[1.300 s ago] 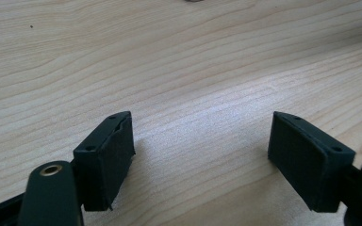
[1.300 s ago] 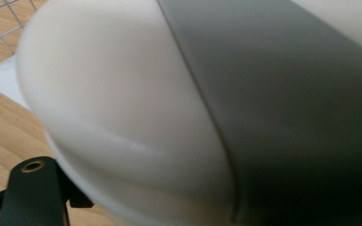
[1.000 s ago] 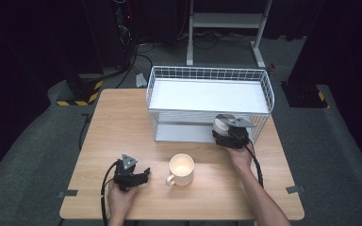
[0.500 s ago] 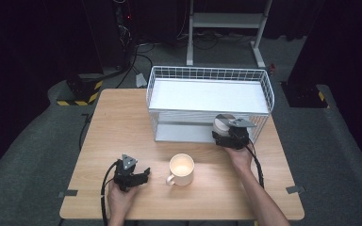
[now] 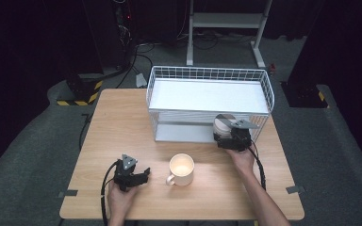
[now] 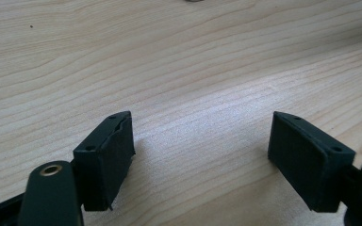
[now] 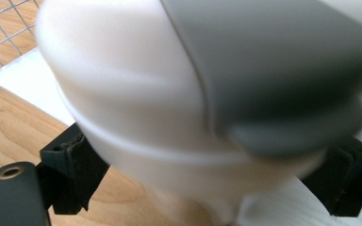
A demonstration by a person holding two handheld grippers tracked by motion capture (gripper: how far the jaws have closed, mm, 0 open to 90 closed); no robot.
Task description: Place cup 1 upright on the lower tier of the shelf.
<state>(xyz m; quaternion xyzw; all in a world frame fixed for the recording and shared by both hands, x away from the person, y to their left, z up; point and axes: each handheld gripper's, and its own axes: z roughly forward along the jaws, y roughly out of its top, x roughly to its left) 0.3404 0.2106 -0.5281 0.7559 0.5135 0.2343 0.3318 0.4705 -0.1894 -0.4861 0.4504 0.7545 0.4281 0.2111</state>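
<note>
One wooden desk (image 5: 122,122) carries one white wire rack (image 5: 208,101), which stands at the far edge toward the right corner and has two white shelves, one above the other. One cream mug (image 5: 181,169) stands near the middle of the near edge, its handle turned toward the near left corner. A second cup (image 5: 222,124), white with a grey patch, sits at the right end of the rack's lower shelf. The right hand-held gripper (image 5: 230,137) reaches in at that cup from the near side; in the right gripper view the cup (image 7: 169,94) lies between the two black jaws, which have just been opening and now stand wide on either side of it, whether the pads still touch it I cannot tell. The left hand-held gripper (image 5: 134,176) rests near the near left corner, well apart from the mug, its jaws partly open with nothing but bare wood (image 6: 193,70) between them.
</note>
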